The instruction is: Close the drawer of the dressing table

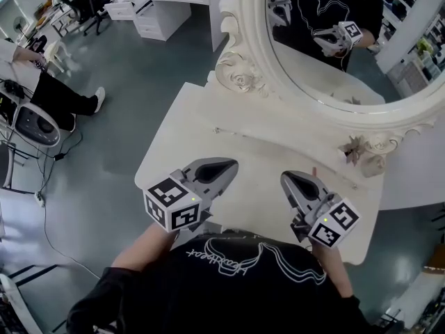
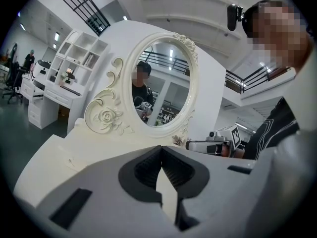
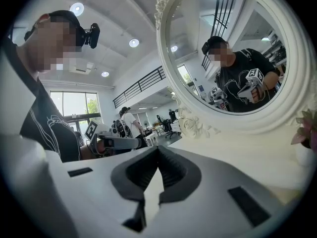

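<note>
Black shirt (image 1: 257, 277) on the person fills the bottom of the head view and hides the front edge of the dressing table (image 1: 182, 127), so the drawer shows in no view. Over the table's white surface, the left gripper (image 1: 231, 164) and right gripper (image 1: 285, 177) hover side by side. Both are clenched with nothing between the jaws, and they point toward the oval mirror (image 1: 327, 40).

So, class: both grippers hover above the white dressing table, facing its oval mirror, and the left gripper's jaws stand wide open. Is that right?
No. The left gripper has its jaws shut, tips together with nothing between them; the left gripper view shows this. The rest holds: it and the right gripper hover above the white dressing table, facing its oval mirror.
</note>
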